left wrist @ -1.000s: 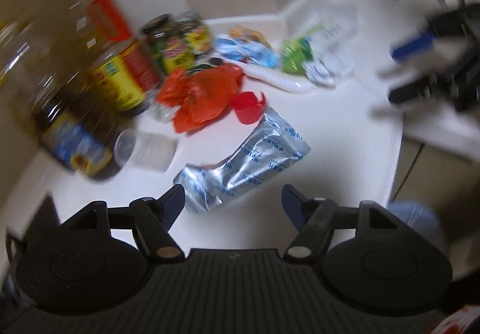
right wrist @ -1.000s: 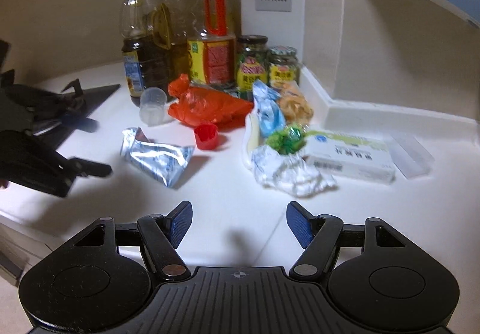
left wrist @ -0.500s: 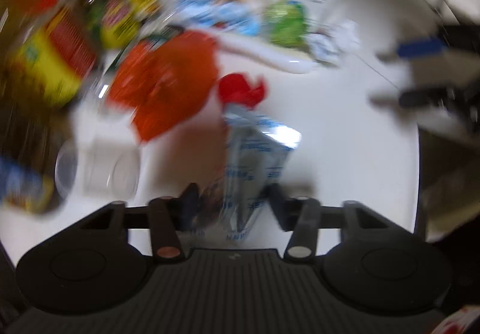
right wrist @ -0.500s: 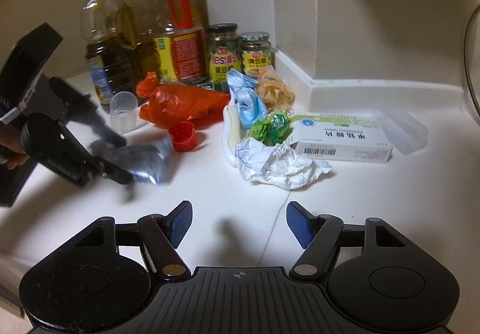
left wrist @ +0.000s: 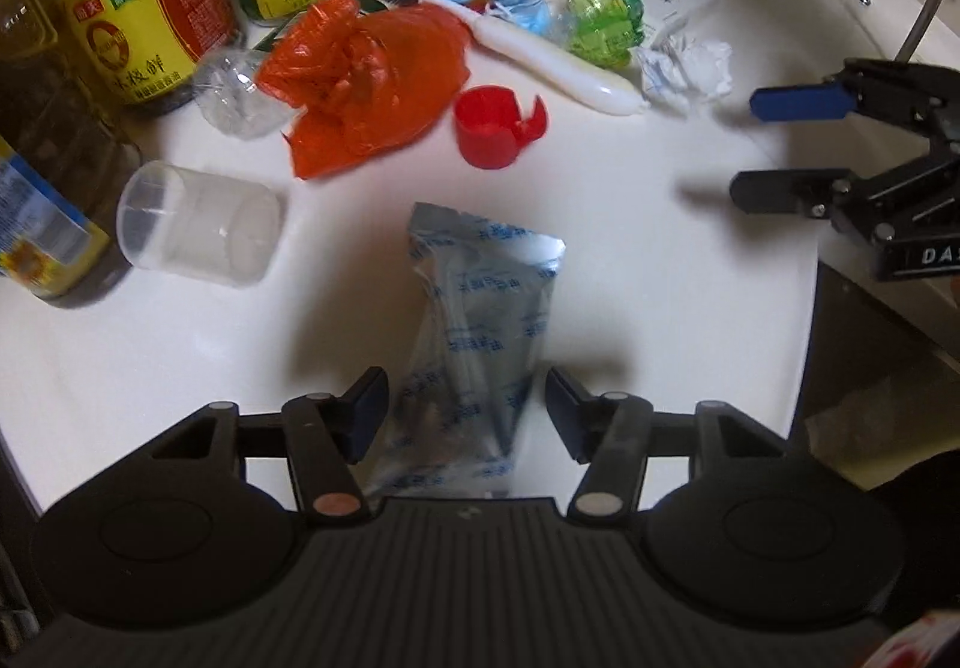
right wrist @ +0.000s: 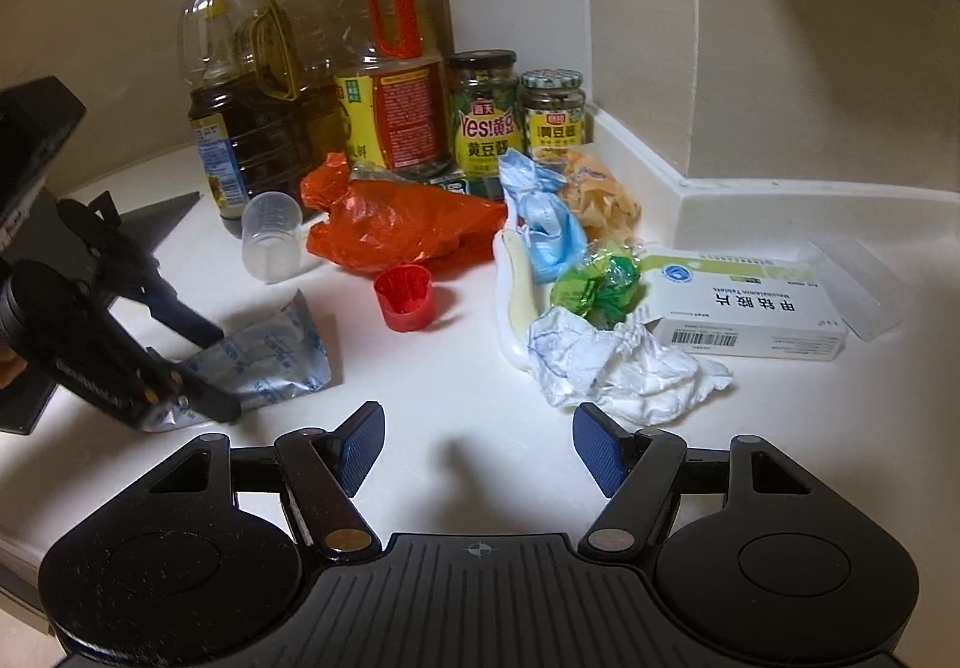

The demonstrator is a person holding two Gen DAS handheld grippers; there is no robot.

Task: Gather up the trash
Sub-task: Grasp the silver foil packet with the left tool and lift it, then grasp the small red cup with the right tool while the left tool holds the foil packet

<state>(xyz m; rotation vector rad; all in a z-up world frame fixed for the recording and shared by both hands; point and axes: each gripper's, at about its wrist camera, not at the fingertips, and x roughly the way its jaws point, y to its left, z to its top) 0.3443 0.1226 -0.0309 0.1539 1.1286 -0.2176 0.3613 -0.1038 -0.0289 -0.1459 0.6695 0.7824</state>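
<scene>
Looking down from the left wrist, the left gripper (left wrist: 465,416) straddles a silver foil pouch (left wrist: 480,332) lying near the front edge of the white countertop (left wrist: 660,272). Its jaws have just been opening a little; the pouch sits between them, with a sliver of gap showing on each side, so the pads (left wrist: 369,410) do not press on it. Beyond the pouch lie a red cap (left wrist: 489,128), an orange plastic bag (left wrist: 366,80) and a clear cup (left wrist: 198,230) on its side toward the left edge. The right gripper (left wrist: 774,146) hangs over the right edge, spread and empty.

From the right wrist, the right gripper (right wrist: 477,446) stands spread above bare countertop (right wrist: 456,386), nothing between its pads. Crumpled white paper (right wrist: 624,368) lies just ahead to its right, beside a white medicine box (right wrist: 750,308) and green wrappers (right wrist: 594,284). At the left edge the left gripper (right wrist: 204,368) reaches down over the foil pouch (right wrist: 270,356). Oil bottles (right wrist: 252,86) and jars (right wrist: 486,110) line the back corner.
</scene>
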